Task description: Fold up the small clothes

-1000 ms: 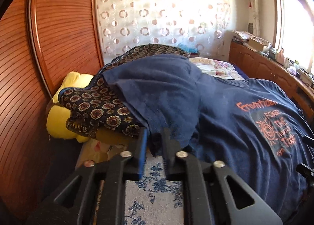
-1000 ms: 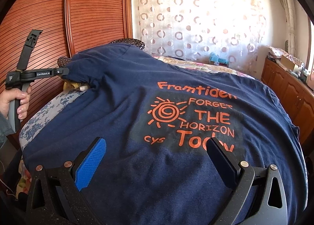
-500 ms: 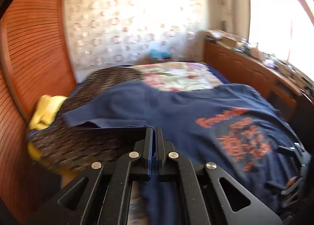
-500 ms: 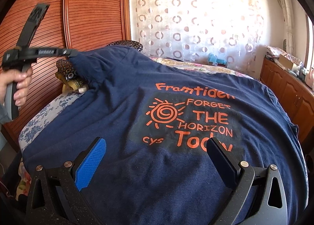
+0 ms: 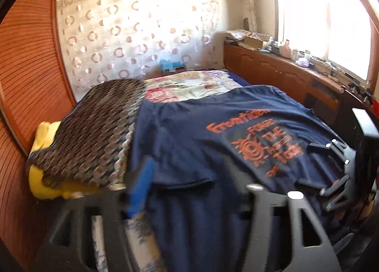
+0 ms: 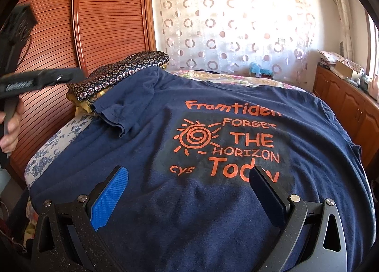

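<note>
A navy T-shirt (image 6: 213, 201) with an orange print (image 6: 227, 144) lies spread face up on the bed. Its left sleeve (image 6: 128, 108) is folded inward and rests on the shirt body, seen also as the sleeve (image 5: 182, 172) in the left wrist view. My left gripper (image 5: 189, 184) is blurred and hovers above that sleeve; its jaws are opening with nothing between them. From the right wrist view, the left gripper (image 6: 35, 80) hangs at the far left in a hand (image 6: 9, 129). My right gripper (image 6: 189, 191) stands open just over the shirt's lower part, gripping nothing.
A dark patterned cushion (image 6: 123, 70) lies on something yellow (image 5: 42, 134) at the shirt's left shoulder. A slatted wooden wardrobe (image 6: 101, 16) lines the left side. A wooden cabinet (image 5: 284, 75) with clutter runs under the window on the right. A floral bedsheet (image 6: 47, 148) shows at the edge.
My left gripper, shut on the sleeve a second ago, has let it go, opened wide and drawn back upward. The sleeve now lies folded on the shirt. The right gripper has stayed put.
</note>
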Demonstrator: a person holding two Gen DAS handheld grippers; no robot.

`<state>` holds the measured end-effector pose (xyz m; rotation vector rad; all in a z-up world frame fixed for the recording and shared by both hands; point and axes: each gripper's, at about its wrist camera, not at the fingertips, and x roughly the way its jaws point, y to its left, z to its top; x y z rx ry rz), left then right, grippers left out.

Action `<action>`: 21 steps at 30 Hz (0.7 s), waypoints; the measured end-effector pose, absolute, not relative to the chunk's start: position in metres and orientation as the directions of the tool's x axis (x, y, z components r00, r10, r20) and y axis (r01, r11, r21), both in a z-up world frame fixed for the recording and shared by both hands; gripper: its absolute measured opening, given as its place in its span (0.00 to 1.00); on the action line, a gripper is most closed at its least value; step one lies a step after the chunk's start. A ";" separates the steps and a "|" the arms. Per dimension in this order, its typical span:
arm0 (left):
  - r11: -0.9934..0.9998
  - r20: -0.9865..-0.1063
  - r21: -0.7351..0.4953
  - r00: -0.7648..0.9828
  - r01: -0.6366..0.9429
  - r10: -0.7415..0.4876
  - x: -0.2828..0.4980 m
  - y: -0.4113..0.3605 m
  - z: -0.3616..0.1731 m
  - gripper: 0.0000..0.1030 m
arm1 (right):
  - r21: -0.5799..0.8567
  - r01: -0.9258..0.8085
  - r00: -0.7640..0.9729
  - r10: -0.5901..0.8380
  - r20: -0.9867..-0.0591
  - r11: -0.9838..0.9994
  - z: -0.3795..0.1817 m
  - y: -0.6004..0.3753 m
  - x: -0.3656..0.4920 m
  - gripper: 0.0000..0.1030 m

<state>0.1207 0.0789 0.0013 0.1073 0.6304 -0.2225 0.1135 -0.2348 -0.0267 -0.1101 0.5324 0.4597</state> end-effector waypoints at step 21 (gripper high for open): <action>0.998 -0.585 -0.051 0.809 0.030 -0.054 0.070 0.155 -0.045 0.79 | -0.036 -0.715 0.583 0.566 -0.584 0.698 0.016 -0.141 0.165 0.84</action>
